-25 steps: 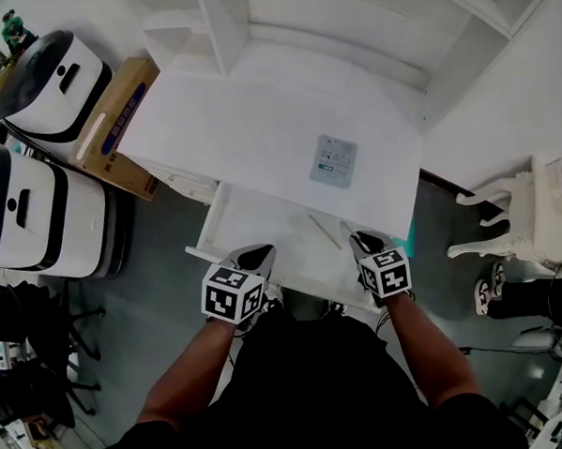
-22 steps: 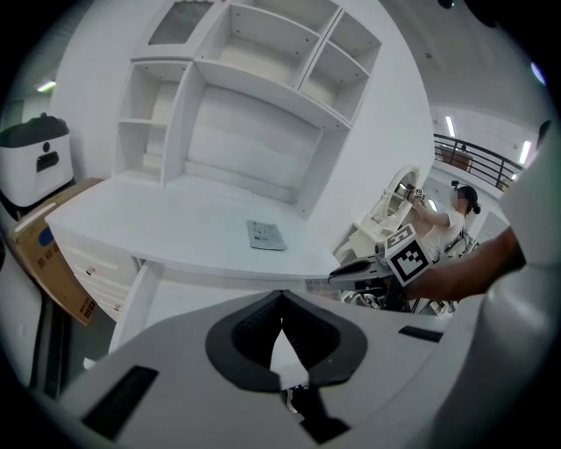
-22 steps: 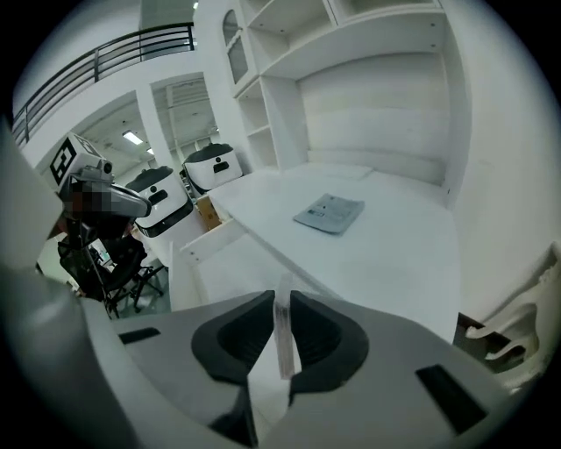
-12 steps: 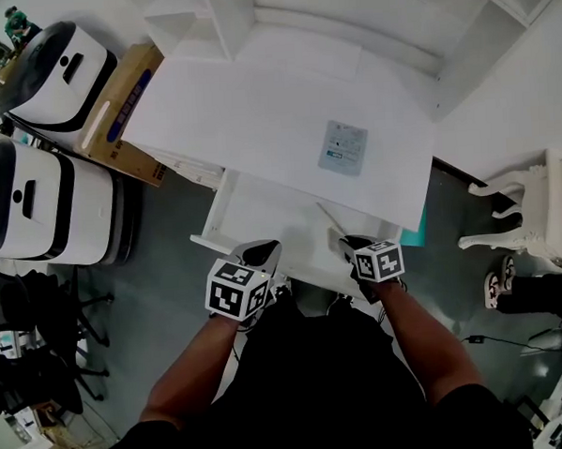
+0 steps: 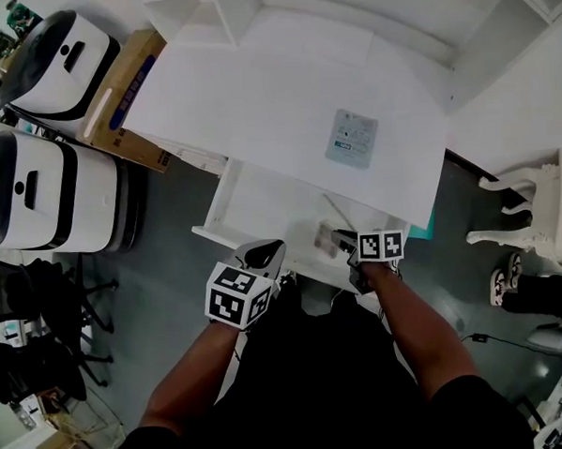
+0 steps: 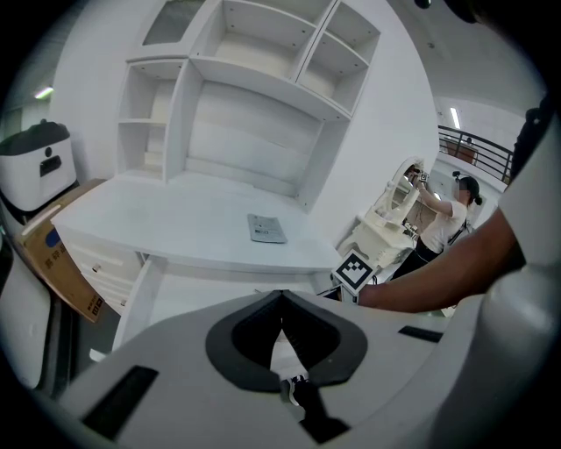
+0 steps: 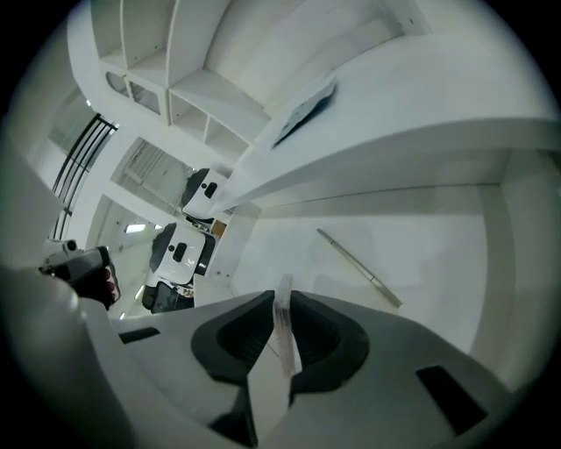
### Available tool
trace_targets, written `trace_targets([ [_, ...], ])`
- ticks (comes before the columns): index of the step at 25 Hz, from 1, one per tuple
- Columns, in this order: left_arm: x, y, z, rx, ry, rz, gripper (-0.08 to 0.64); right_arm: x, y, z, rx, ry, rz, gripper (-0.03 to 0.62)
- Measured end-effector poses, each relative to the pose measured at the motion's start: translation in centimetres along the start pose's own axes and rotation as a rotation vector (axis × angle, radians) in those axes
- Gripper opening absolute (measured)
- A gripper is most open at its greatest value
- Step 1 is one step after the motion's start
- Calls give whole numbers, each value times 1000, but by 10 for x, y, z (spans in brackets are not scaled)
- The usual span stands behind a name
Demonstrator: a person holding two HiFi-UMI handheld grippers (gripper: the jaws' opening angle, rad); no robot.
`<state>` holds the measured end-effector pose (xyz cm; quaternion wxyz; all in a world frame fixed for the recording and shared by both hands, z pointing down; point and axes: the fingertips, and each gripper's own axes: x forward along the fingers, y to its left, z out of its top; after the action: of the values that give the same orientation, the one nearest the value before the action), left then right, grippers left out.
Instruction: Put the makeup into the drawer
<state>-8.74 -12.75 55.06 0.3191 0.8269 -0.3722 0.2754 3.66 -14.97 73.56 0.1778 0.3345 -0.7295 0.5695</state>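
White surface [image 5: 256, 107] with drawer [image 5: 261, 206] open beneath. Right claw [image 7: 280, 298] pinching a thin clear makeup piece [image 7: 285, 346] edge-on above the drawer floor, near a slim stick [image 7: 359, 267] lying there. Left claw [image 6: 281, 302] pressed together, empty, by the drawer front. Best lowered close to the floor, clear of the stick, then released gently.

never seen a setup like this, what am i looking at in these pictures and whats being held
A person holds a hand-held gripper in each hand; the marker cubes belong to them. One picture comes from a head camera looking down; the other two ride on the grippers. The white desk carries a flat grey packet, and its open drawer has a thin stick inside. The right gripper pinches a thin pale makeup piece at the drawer's front. The left gripper is shut and empty.
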Motion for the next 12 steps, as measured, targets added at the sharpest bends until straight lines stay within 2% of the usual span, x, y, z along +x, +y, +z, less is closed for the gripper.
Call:
trace_targets([
  [5,2,2,-4,-10,7,12,5,6,-16,-8,39,14,-15,69],
  [12,1,5,-6,-21,15,20,5,6,-42,-11,54,29,-87,72],
])
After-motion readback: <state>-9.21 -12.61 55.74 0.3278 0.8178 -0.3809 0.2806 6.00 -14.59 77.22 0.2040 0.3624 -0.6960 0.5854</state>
